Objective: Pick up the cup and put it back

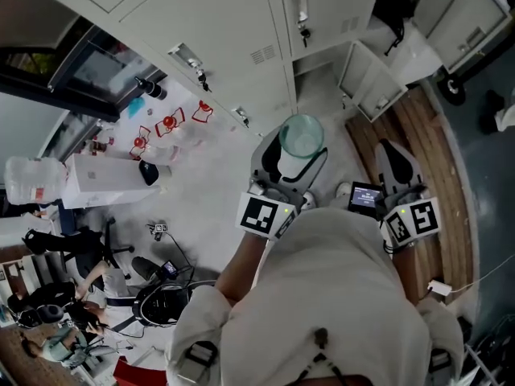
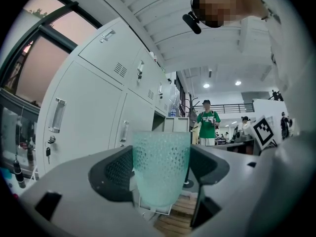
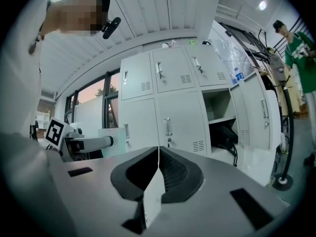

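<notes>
Head view: L gripper (image 1: 293, 166) is held out in front of the person, jaws clamped on the cup (image 1: 301, 137). The cup is pale teal, see-through, upright w/ its open mouth facing up. It's in the air, off any surface, w/ the grey lockers (image 1: 241, 39) beyond it. R gripper (image 1: 396, 166) is just beside, to the right, over a wooden floor strip (image 1: 438, 159), apart from the cup.

L gripper view: the dimpled cup sits dead centre btwn the jaws, one dark pad (image 2: 117, 171) pressed on each side wall. The rim stands above the pads and the base sits low in the gap. Lockers are at left, and a person in a green shirt (image 2: 208, 123) stands far back.

R gripper view: jaws fully together, pads meeting, nothing btwn them. The cup shows small at far left, in the L gripper's hold, well clear of these jaws. Lockers are straight ahead, one w/ its door open.
</notes>
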Action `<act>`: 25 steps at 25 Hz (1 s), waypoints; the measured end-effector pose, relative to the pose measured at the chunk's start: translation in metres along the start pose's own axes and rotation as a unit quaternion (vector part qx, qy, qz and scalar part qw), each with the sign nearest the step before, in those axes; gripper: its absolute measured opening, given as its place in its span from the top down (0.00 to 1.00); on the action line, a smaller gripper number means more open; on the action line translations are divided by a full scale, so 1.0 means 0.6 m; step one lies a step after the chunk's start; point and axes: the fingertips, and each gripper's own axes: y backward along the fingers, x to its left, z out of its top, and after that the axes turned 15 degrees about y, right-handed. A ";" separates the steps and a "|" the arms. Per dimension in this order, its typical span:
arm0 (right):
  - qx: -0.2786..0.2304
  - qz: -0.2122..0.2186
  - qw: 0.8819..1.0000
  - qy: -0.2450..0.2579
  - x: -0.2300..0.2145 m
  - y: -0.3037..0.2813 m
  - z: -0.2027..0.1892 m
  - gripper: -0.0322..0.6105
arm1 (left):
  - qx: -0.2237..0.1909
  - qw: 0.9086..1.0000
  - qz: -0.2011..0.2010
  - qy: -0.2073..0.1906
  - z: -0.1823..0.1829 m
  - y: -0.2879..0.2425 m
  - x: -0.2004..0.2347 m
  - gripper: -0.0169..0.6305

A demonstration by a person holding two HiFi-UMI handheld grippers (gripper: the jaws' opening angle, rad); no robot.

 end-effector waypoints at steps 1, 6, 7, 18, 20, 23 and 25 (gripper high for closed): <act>0.002 0.000 1.000 0.000 0.001 0.000 -0.002 0.91 | 0.001 1.000 -0.001 0.001 -0.001 -0.001 0.001 0.43; 0.011 -0.003 1.000 -0.001 -0.002 0.003 -0.009 0.91 | 0.001 1.000 -0.004 0.006 0.000 -0.003 0.003 0.43; 0.011 -0.004 1.000 0.000 -0.003 0.003 -0.009 0.91 | 0.001 1.000 -0.004 0.007 -0.001 -0.003 0.003 0.43; 0.017 -0.003 1.000 0.002 0.003 0.011 -0.014 0.91 | 0.000 1.000 -0.016 0.004 -0.007 -0.007 -0.010 0.43; 0.018 -0.002 1.000 0.001 0.004 0.013 -0.016 0.91 | -0.005 1.000 -0.017 0.011 -0.006 -0.005 -0.011 0.43; 0.017 -0.001 1.000 -0.002 0.004 0.016 -0.021 0.91 | -0.006 1.000 -0.013 0.003 -0.008 -0.002 -0.014 0.43; 0.015 0.001 1.000 -0.003 0.002 0.019 -0.023 0.91 | -0.001 1.000 -0.012 -0.007 -0.014 -0.003 -0.019 0.43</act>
